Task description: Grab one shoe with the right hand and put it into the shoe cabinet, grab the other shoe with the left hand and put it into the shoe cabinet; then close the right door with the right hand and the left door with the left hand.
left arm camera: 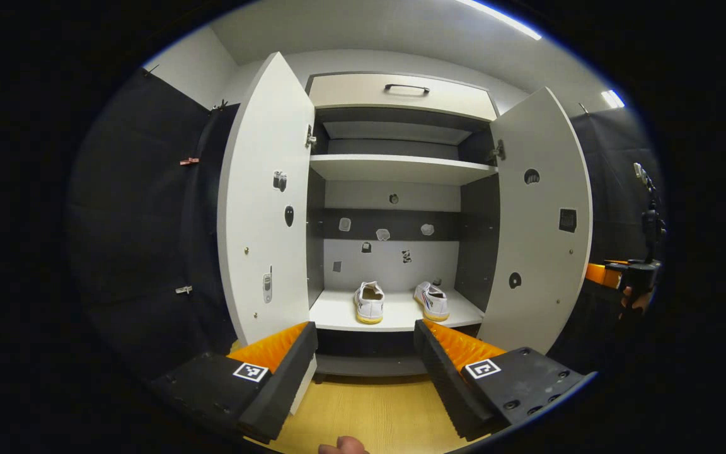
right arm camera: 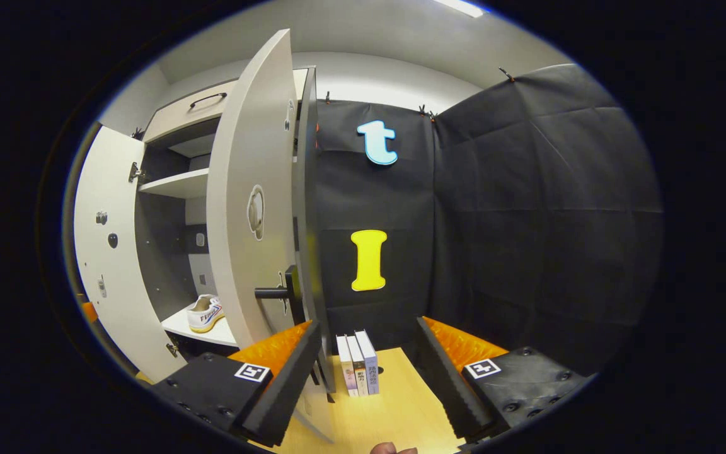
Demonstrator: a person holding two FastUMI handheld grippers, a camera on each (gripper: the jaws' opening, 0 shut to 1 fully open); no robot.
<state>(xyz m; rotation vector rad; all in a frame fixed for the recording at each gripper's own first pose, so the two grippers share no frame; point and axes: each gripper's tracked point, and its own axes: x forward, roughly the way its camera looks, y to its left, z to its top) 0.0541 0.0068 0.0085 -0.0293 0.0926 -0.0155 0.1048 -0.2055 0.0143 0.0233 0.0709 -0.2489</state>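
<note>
two grippers are up in front of me, both empty. my left gripper (left arm camera: 366, 369) has its jaws spread wide with nothing between them, hanging over the pale wooden floor (left arm camera: 375, 416) and facing straight into the shoe cabinet (left arm camera: 401, 94). my right gripper (right arm camera: 369, 372) is just as wide open and holds nothing; its left finger (right arm camera: 287, 372) sits just beside the edge of the right door (right arm camera: 253, 208), though i cannot tell whether it touches. beyond its fingers three books (right arm camera: 357, 362) stand upright on the floor against the black cloth wall (right arm camera: 527, 221). farther off, both doors stand open, the left door (left arm camera: 265, 202) swung wide. on the lowest shelf (left arm camera: 338, 312) the two white shoes sit side by side, apart from each other: the left shoe (left arm camera: 369, 302) and the right shoe (left arm camera: 432, 301), heels toward me. far right in the left gripper view, a hand (left arm camera: 637, 299) holds the other gripper.
</note>
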